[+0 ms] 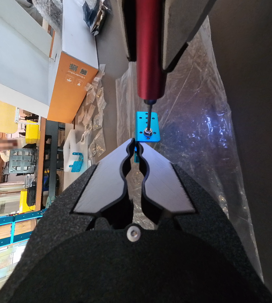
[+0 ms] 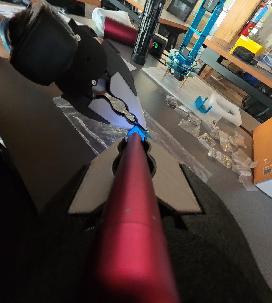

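1. We see the left gripper (image 1: 136,144) with its fingers clenched on the lower flange of a blue perforated bracket (image 1: 147,126), the pinch sitting right at the fingertips and only a thin edge of metal caught between them.

2. We see the right gripper (image 2: 134,141) clamped round a red screwdriver (image 2: 132,213), whose dark bit (image 1: 150,118) comes down from 12 o'clock in the left wrist view and meets a small silver fastener (image 1: 147,132) on the bracket's face.

3. The bracket stands just above a clear plastic sheet (image 1: 197,131) on the dark tabletop (image 2: 173,101); its broad holed face is turned toward the left wrist camera, and its long axis runs from 6 to 12 o'clock in that view, in line with the screwdriver.

4. We judge the grip shallow: turning force from the bit could twist the bracket out of the fingertips, or tilt it so that the bit slips off the fastener.

5. The sheet beneath looks slick and crinkled, so a dropped bracket or fastener could slide and be hard to find.

6. Farther out, at 9 o'clock in the left wrist view, lie small hardware bags (image 1: 95,118), a second blue bracket (image 1: 77,164) on white foam (image 1: 68,147), and an orange box (image 1: 69,91).

7. At 1 o'clock in the right wrist view stands a blue frame assembly (image 2: 196,32).
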Available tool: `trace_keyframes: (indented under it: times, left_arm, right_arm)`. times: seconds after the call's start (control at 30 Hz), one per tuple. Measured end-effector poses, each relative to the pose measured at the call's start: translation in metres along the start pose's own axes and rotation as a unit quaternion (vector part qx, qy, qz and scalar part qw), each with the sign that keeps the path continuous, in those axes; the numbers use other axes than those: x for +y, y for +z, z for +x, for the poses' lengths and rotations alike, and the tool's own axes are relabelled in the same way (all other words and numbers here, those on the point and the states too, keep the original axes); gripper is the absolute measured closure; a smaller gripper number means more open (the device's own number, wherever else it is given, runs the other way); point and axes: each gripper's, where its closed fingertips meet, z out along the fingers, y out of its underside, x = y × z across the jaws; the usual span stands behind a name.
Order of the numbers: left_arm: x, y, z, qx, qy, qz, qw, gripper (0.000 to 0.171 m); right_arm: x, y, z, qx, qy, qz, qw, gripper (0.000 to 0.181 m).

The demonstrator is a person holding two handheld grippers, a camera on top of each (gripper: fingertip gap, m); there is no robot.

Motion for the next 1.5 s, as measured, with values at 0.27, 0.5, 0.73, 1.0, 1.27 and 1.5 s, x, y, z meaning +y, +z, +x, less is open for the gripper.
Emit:
trace_keyframes:
  times: [0.27, 0.5, 0.73, 1.0, 1.27, 1.5]
  left_arm:
    - [0.0003, -0.0002, 0.0007, 0.002, -0.011, 0.003, 1.000, 0.171]
    - [0.0023, -0.0002, -0.0008, 0.002, -0.017, -0.001, 1.000, 0.170]
    - [0.0021, -0.0007, -0.0003, -0.001, -0.016, -0.001, 1.000, 0.171]
    - [0.0022, -0.0008, -0.0002, -0.002, -0.016, -0.002, 1.000, 0.171]
    - [0.0022, -0.0005, -0.0006, -0.003, -0.016, -0.004, 1.000, 0.171]
    - [0.0027, -0.0006, -0.0007, -0.005, -0.015, -0.004, 1.000, 0.171]
  right_arm:
    - [-0.0010, 0.0000, -0.0005, 0.012, 0.022, 0.005, 1.000, 0.160]
    - [-0.0006, 0.0020, -0.0004, 0.018, 0.018, 0.007, 1.000, 0.161]
    - [-0.0002, 0.0019, -0.0001, 0.014, 0.027, 0.008, 0.999, 0.161]
    - [0.0000, 0.0018, 0.0003, 0.013, 0.032, 0.010, 0.999, 0.160]
    - [0.0004, 0.0018, 0.0009, 0.014, 0.036, 0.011, 0.999, 0.161]
    - [0.0005, 0.0020, 0.0009, 0.014, 0.038, 0.011, 0.999, 0.161]
